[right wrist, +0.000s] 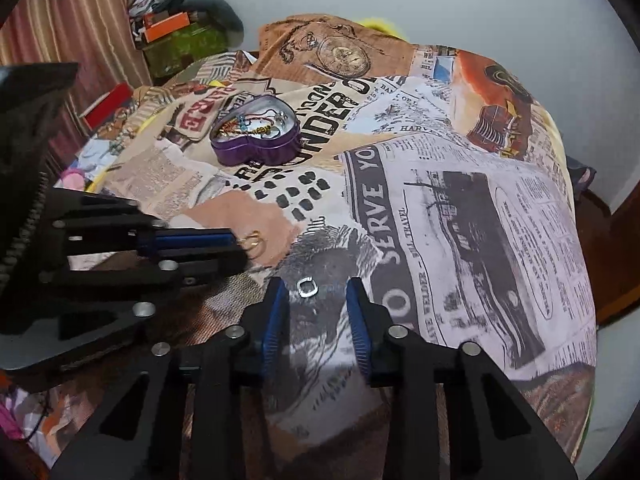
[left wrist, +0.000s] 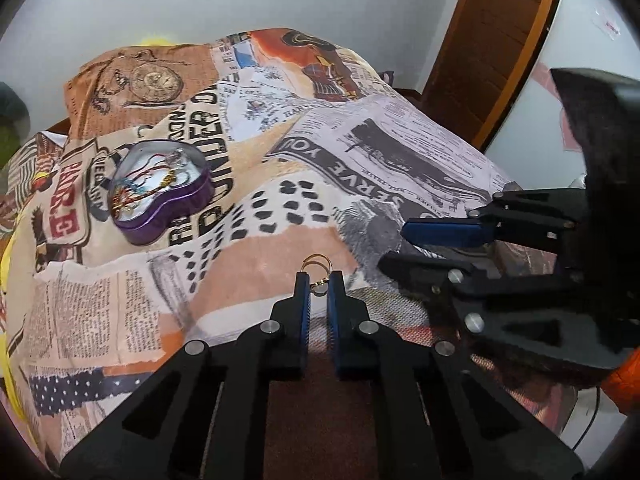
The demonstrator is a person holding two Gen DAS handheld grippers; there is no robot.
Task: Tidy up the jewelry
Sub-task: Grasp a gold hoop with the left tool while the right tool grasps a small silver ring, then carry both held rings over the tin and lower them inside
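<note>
From my seat, the jewelry in the purple tin [left wrist: 160,196] is one tangle, pieces indistinguishable; left of the tin, clutter [right wrist: 100,152] blurs at the frame edge.

A printed bedsheet [left wrist: 360,168] is covering the bed, and everything else is lying on it. A heart-shaped tin [left wrist: 160,196] is sitting open toward the far left, with a tangle of jewelry [left wrist: 156,184] lying inside it. Nearer, the left gripper [left wrist: 319,280] is pointing down at the sheet with a pair of gold rings [left wrist: 318,266] lying between its fingertips. Just to its right, the right gripper [right wrist: 316,292] is standing over a small silver ring [right wrist: 307,287], which is lying between the jaws, apart from both pads.
</note>
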